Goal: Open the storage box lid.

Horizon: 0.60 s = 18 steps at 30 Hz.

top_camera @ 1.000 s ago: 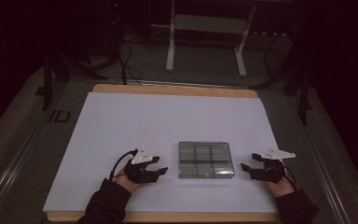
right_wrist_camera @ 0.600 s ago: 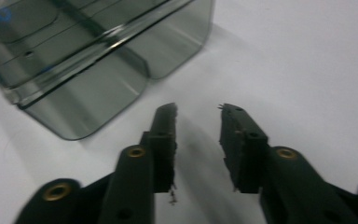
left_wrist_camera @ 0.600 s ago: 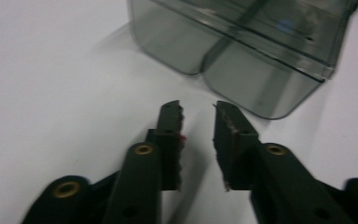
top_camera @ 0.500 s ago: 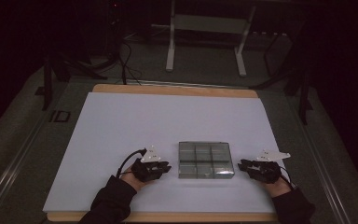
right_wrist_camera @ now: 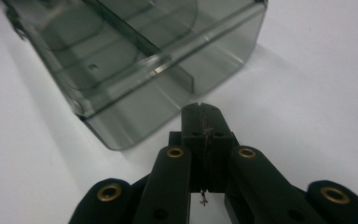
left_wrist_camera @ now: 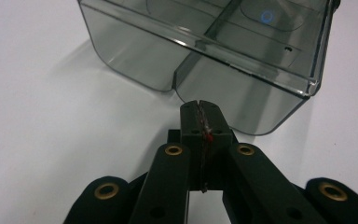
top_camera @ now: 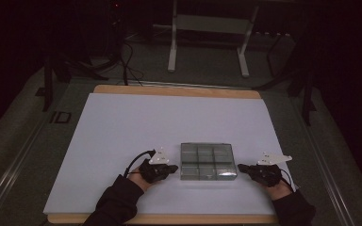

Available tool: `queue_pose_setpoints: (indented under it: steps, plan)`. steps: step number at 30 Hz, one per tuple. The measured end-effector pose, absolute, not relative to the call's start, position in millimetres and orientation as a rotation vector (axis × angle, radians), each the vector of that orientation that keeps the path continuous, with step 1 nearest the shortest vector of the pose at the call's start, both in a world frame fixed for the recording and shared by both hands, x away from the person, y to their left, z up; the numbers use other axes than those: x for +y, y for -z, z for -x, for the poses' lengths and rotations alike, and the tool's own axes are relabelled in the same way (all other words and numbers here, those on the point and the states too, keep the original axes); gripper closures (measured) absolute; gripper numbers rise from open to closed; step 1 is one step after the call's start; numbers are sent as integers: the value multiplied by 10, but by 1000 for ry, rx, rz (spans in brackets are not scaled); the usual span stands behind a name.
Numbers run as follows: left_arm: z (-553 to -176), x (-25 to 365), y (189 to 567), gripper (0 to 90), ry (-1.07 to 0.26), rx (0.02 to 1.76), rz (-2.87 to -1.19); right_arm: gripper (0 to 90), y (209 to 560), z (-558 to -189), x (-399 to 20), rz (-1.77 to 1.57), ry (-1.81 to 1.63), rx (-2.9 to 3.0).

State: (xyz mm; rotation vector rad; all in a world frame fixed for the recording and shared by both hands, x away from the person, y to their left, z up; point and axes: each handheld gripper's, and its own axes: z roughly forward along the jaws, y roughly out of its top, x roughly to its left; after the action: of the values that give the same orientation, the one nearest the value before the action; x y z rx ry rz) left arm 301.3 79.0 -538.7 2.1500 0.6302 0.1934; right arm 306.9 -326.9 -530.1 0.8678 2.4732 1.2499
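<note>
Clear compartment box (top_camera: 208, 162) lying flat on the white-covered bench (top_camera: 122, 122) near its front edge, between our two claws, our left claw (left_wrist_camera: 200, 108) pressed together just beside its left wall, our right claw (right_wrist_camera: 201, 111) pressed together just beside its right wall, nothing pinched.

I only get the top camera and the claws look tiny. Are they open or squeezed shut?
Observer: Both squeezed shut. In the left gripper view, the left gripper has its jaws pressed together with nothing between them.
Operator: And the other claw?
Observer: The right gripper is the same, jaws closed and empty.
Operator: Is the box touching them?
Observer: The clear box sits just ahead of the left tip; I cannot tell if they touch.
Operator: What's inside it?
Observer: Up close I see dividers and no items in the nearest compartments.
</note>
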Motion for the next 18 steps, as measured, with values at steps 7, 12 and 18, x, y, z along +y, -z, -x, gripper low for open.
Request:
queue_pose_setpoints:
  steps: [7, 12, 18]
  plan:
    - [-3017, 756, 5378, 900, -198, 596, -2120, 895, 5289, -3050, -3221, -841, -1268, 2483]
    - [-3017, 762, 5373, 900, -201, 597, -2112, 895, 5290, -3038, -3191, -821, -1268, 2497]
    - [-3005, 771, 5336, 900, -194, 599, -2100, 897, 5272, -3034, -3172, -812, -1268, 2497]
